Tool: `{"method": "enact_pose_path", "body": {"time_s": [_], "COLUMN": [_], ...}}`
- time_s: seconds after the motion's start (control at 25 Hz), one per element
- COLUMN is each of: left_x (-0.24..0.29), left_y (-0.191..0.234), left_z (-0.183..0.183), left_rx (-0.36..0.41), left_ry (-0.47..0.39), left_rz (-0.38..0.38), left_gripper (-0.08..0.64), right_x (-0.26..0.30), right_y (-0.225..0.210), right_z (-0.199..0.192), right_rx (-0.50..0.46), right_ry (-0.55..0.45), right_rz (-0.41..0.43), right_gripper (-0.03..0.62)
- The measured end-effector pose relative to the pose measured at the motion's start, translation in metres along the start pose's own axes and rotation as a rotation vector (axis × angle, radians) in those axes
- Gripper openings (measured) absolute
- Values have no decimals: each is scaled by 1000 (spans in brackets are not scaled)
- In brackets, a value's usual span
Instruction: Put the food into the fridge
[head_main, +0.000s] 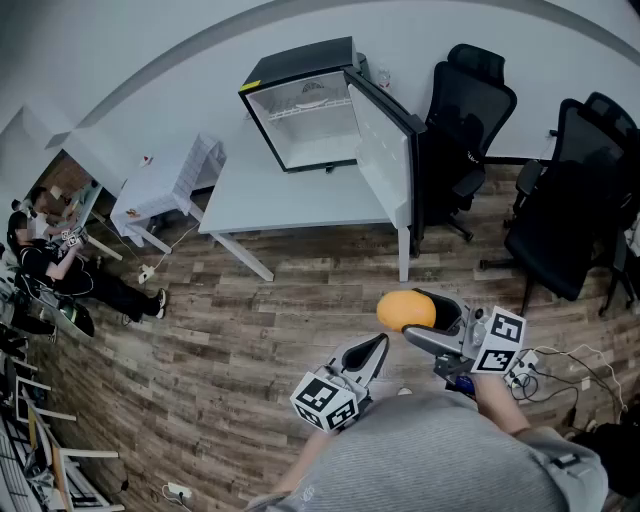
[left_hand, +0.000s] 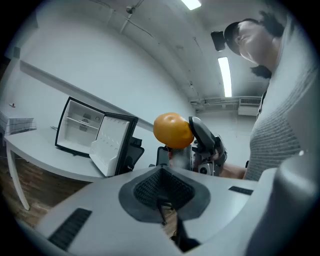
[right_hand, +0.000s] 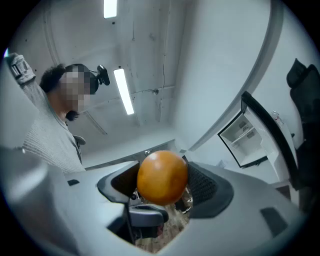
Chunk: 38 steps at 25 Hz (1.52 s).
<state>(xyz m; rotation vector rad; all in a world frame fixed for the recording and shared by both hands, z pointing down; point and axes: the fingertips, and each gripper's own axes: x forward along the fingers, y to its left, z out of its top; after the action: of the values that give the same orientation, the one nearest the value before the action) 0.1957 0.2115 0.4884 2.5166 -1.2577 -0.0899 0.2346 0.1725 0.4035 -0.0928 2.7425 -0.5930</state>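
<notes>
An orange (head_main: 404, 310) hangs in the air over the wooden floor, and my right gripper (head_main: 416, 316) is shut on it, a jaw on either side. The right gripper view shows the orange (right_hand: 162, 177) filling the gap between the dark pads (right_hand: 202, 186). Beside it on the left, my left gripper (head_main: 374, 347) is shut with nothing in it; its pads (left_hand: 161, 186) meet. The left gripper view looks across at the orange (left_hand: 172, 130). Ahead, a small black fridge (head_main: 305, 110) stands on a white table (head_main: 290, 200), door (head_main: 385, 140) swung open, white shelves bare.
Two black office chairs (head_main: 470, 110) (head_main: 580, 190) stand right of the table. A low white side table (head_main: 165, 180) is at the left, with a seated person (head_main: 50, 260) beyond it. Cables (head_main: 560, 365) lie on the floor at my right.
</notes>
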Motion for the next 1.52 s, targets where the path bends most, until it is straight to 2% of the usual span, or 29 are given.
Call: {"method": "enact_pose_path", "body": {"time_s": [1.2, 1.52], "left_x": [5, 3], "left_y": [6, 6], "left_z": [0, -2], "left_rx": [10, 11], "left_ry": [14, 13], "left_rz": [12, 20], "left_gripper": [11, 9], "right_x": [5, 6], "right_y": [-8, -7], "right_z": [-1, -4], "right_rx": [37, 22], "right_ry": [17, 36], "right_rz": [1, -5], "right_gripper": [299, 299]}}
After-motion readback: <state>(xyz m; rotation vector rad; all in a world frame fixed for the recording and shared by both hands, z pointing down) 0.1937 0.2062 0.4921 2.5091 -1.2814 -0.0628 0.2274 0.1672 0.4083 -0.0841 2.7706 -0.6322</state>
